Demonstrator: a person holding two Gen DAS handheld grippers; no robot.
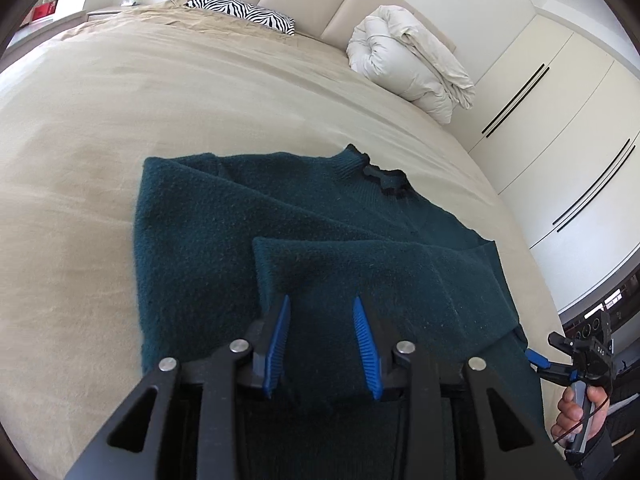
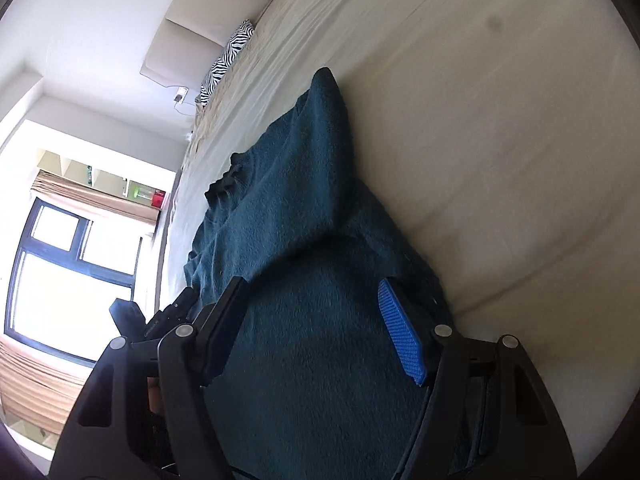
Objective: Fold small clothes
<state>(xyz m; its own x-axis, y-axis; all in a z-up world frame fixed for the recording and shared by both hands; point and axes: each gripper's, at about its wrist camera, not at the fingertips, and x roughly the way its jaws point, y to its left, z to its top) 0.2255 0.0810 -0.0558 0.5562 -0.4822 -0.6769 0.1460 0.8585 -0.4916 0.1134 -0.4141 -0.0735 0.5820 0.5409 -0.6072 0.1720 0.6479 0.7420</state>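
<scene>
A dark teal knit sweater point(image 1: 280, 216) lies on the beige bed, its black-trimmed collar point(image 1: 380, 176) toward the headboard and one sleeve folded across the body. My left gripper point(image 1: 322, 302) is open, its blue pads spread just over the sweater's near part. In the right wrist view the sweater point(image 2: 296, 208) fills the middle. My right gripper point(image 2: 316, 284) is open, its jaws either side of the sweater's near edge. The right gripper also shows in the left wrist view point(image 1: 536, 358) at the sweater's right edge.
The beige bed sheet point(image 1: 140, 120) stretches left and far. A zebra-print pillow point(image 1: 244, 12) and a bundled white duvet point(image 1: 412, 64) lie by the padded headboard. White wardrobe doors point(image 1: 560, 128) stand on the right. A window point(image 2: 68, 272) is on the far side.
</scene>
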